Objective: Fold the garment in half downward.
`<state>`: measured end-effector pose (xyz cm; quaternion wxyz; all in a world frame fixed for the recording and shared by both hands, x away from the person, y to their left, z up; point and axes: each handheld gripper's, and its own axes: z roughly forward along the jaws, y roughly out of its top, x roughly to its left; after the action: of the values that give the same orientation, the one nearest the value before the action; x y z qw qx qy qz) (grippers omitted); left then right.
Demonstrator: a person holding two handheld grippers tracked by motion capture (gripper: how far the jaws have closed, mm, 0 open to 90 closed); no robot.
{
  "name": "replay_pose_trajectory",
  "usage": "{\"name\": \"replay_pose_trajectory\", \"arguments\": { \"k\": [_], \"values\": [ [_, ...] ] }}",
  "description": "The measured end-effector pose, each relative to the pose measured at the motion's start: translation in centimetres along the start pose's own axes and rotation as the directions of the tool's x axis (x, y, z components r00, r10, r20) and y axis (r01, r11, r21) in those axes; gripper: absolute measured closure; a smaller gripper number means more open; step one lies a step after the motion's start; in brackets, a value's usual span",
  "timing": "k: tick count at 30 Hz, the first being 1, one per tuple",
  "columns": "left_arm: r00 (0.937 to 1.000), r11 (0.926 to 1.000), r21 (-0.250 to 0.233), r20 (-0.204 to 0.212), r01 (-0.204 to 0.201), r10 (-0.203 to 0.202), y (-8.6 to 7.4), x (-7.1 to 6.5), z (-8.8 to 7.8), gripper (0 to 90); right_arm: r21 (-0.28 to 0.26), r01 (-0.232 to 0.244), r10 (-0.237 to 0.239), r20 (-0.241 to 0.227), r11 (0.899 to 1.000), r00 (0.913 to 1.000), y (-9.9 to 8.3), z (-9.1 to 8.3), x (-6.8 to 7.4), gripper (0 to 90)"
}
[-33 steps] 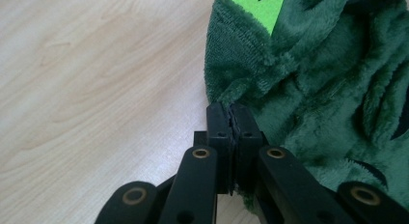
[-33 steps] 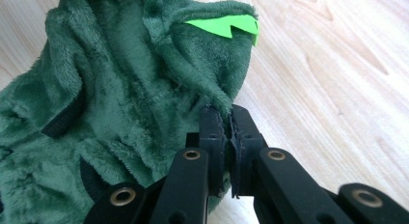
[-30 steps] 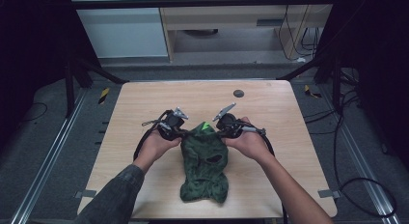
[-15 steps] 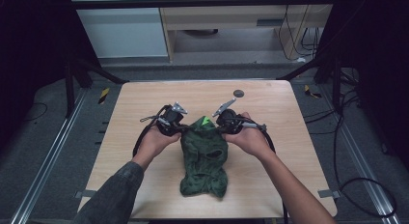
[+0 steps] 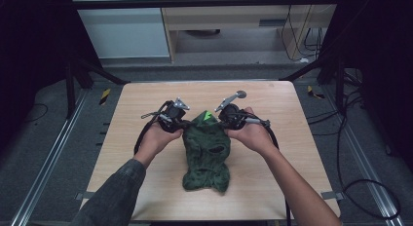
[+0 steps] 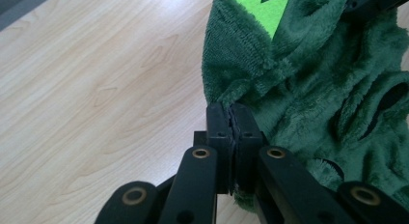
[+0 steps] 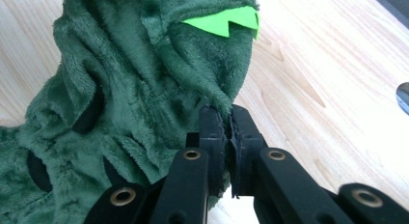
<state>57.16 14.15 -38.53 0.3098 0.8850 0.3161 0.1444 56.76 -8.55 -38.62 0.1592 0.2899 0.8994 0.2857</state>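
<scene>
Lab: framed rig table (image 5: 146,104); cables (image 5: 360,182)

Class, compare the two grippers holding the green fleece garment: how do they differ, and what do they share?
The left gripper pinches the green fleece garment at its left upper edge; the right gripper pinches its right upper edge. In the high view the left gripper carries a grey three-cornered plate, while the right gripper's grey plate ends in a round disc. Shared: both have black jaws shut on the fleece, near the bright green patch.

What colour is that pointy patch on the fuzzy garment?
Bright lime green patch on dark green garment; clearest in the right gripper view.
</scene>
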Motion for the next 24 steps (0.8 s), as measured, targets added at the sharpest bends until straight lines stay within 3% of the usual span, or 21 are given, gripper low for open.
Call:
{"name": "replay_pose_trajectory", "arguments": {
  "k": [9, 16, 24],
  "values": [
    [0.9999, 0.9999, -0.010, -0.008, 0.006, -0.006, -0.1, 0.2, -0.4, 88.3, -0.007, -0.002, 0.002, 0.009, 1.000, 1.0000, 0.3, 0.0, -0.1, 85.5],
    [0.9999, 0.9993, -0.037, -0.010, 0.007, -0.007, -0.4, -0.4, -0.6, 88.2, -0.006, 0.037, -0.037, 0.023, 0.999, 0.9990, -0.2, -0.4, 0.5, 85.3],
    [1.0000, 0.9994, -0.035, 0.002, -0.005, 0.005, -1.0, -1.2, -0.4, 88.1, -0.014, 0.038, -0.037, 0.014, 0.999, 0.9992, -1.4, -0.5, 1.4, 84.8]
  ]
}}
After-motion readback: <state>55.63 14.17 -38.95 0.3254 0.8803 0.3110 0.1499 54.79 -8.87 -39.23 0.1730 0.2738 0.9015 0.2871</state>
